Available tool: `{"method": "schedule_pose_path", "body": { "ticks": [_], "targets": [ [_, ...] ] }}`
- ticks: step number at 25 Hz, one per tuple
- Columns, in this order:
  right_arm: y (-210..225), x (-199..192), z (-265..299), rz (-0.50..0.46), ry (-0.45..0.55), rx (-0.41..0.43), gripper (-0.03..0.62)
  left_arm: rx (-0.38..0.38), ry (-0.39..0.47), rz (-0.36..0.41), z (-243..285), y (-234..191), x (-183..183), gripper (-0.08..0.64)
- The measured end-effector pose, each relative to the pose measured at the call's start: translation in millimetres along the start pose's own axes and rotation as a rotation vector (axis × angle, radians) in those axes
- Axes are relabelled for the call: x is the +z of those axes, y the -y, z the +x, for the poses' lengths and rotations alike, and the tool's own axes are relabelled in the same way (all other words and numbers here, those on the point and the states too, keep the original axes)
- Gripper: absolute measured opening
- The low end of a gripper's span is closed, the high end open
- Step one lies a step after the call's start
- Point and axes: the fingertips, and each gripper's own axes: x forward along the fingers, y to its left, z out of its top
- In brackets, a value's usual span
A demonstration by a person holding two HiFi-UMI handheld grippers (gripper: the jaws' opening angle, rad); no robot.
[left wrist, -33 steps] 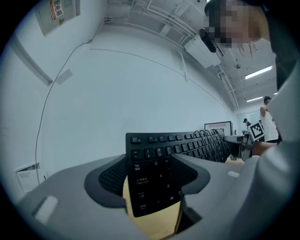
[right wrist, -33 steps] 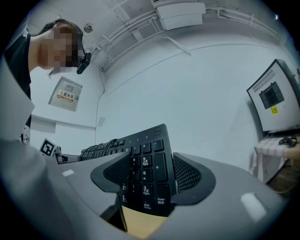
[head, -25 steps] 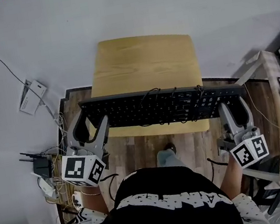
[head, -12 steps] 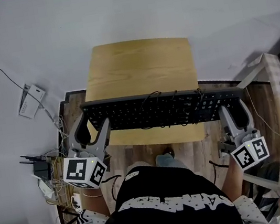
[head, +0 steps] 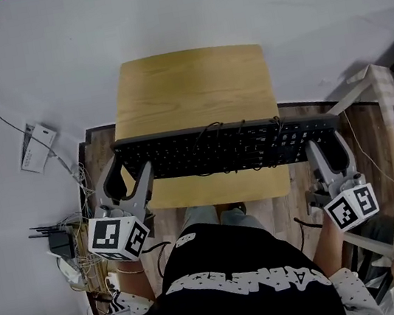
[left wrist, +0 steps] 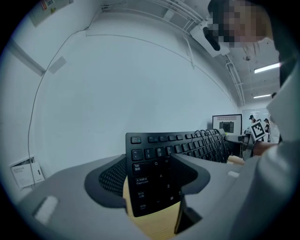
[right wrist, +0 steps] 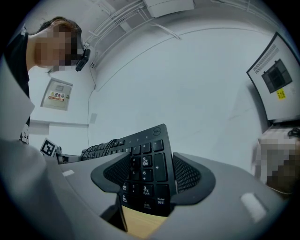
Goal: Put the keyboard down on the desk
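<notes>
A long black keyboard [head: 225, 148] with its cable looped on top hangs level across the near half of a small wooden desk [head: 193, 86]. My left gripper [head: 126, 174] is shut on its left end, by the Tab and Caps Lock keys [left wrist: 140, 180]. My right gripper [head: 327, 142] is shut on the number-pad end [right wrist: 146, 173], which overhangs the desk's right edge. In both gripper views, desk wood [left wrist: 154, 225] shows just under the keyboard. Whether the keyboard touches the desk I cannot tell.
A white wall runs behind the desk. On the floor at the left lie a router [head: 55, 240], cables and a white box [head: 33, 147]. A pale wooden shelf [head: 377, 115] stands at the right, with a monitor [right wrist: 276, 84] beyond it. My legs are under the near edge.
Both grippers keep their hold. The keyboard has shifted a little farther in over the desk, and the gripper views have tilted slightly against the wall.
</notes>
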Motion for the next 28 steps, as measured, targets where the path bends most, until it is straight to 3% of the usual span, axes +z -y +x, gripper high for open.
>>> {"method": "schedule_pose_path", "body": {
  "ticks": [8, 15, 28],
  "targets": [
    [-5, 5, -1, 0.03, -0.005, 0.01, 0.295, 0.012, -0.014, 0.019, -7, 0, 14, 0.265],
    [-5, 3, -1, -0.01, 0.068, 0.023, 0.295, 0.003, 0.07, 0.044, -6, -1, 11, 0.265],
    [1, -5, 4, 0.052, 0.019, 0.032, 0.295, 0.027, -0.002, 0.057, -9, 1, 16, 0.265]
  ]
}}
